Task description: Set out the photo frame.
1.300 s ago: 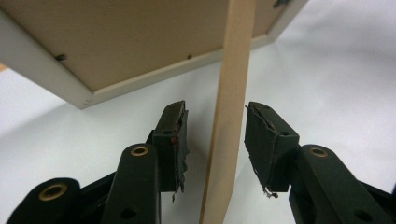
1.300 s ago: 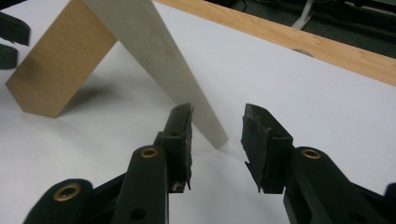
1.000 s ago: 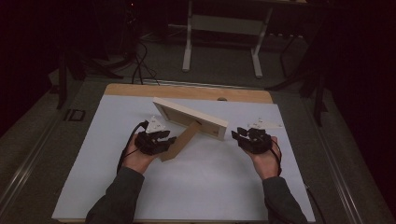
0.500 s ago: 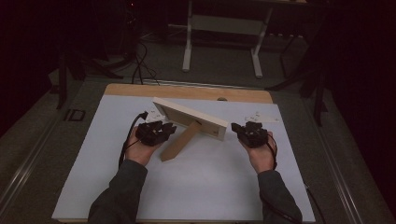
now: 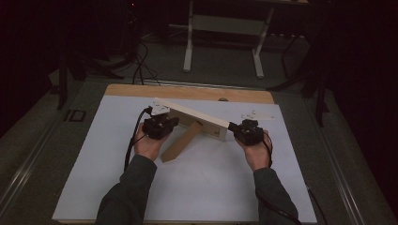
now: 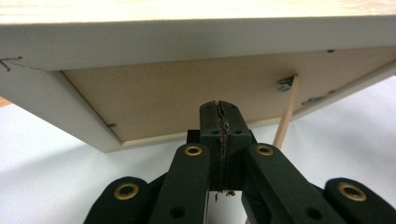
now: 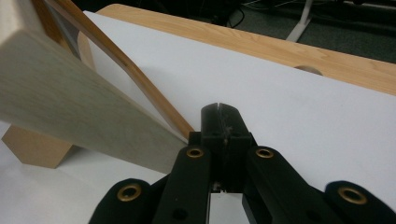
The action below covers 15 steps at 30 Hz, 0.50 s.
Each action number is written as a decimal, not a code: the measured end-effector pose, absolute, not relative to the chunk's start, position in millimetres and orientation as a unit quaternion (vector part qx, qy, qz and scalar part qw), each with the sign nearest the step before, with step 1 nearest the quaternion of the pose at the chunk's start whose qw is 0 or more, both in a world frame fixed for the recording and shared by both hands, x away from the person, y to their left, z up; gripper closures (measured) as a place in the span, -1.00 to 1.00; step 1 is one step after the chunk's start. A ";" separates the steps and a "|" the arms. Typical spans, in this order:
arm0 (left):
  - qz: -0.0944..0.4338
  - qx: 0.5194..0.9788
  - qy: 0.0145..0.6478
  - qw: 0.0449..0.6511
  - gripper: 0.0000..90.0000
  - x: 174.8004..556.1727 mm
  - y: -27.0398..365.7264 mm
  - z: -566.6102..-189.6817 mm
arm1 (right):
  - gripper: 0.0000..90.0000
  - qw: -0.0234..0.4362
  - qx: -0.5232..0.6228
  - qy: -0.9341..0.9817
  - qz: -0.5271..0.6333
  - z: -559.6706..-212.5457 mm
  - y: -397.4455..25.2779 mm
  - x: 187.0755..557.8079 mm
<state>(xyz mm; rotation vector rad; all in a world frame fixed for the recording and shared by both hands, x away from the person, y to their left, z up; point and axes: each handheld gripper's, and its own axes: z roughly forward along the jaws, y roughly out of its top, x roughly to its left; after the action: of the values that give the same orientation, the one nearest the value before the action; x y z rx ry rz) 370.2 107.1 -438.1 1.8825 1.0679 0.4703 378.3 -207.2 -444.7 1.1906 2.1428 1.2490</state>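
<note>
I have the table (image 5: 94,187) under me, its top covered in white with a strip of bare wood along the far edge. Standing on it, a little beyond the middle, is the picture frame (image 5: 197,119): pale wood, leaning back, its long edge running from far left down to near right. A brown prop (image 5: 180,140) slants from its back down to the white surface toward me.

My left gripper (image 5: 162,125) sits at the frame's left end, just beside the back of it. In the left gripper view the jaws are pressed together with nothing between them, tips close under the brown back panel (image 6: 187,93), and a thin wooden strip (image 6: 287,114) shows off to the right.

My right gripper (image 5: 247,131) is at the frame's right end, next to its corner. In the right gripper view its jaws are likewise closed on nothing, with the frame's pale edge (image 7: 70,112) just to their left.
</note>
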 end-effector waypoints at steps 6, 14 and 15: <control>0.192 0.761 0.434 0.442 1.00 374.6 103.0 -438.5 | 1.00 0.190 0.424 0.765 0.446 -445.9 -205.4 380.6; 0.183 0.765 0.434 0.439 1.00 381.5 97.1 -438.1 | 1.00 0.183 0.419 0.767 0.450 -443.7 -206.6 380.7; 0.183 0.765 0.435 0.439 1.00 382.0 96.0 -438.0 | 1.00 0.182 0.418 0.768 0.450 -443.6 -206.7 380.8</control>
<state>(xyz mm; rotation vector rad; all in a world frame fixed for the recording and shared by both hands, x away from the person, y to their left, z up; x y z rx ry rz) 382.0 96.0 -438.0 1.9009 1.0799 0.4553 380.8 -206.7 -443.6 1.1796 2.1669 1.2713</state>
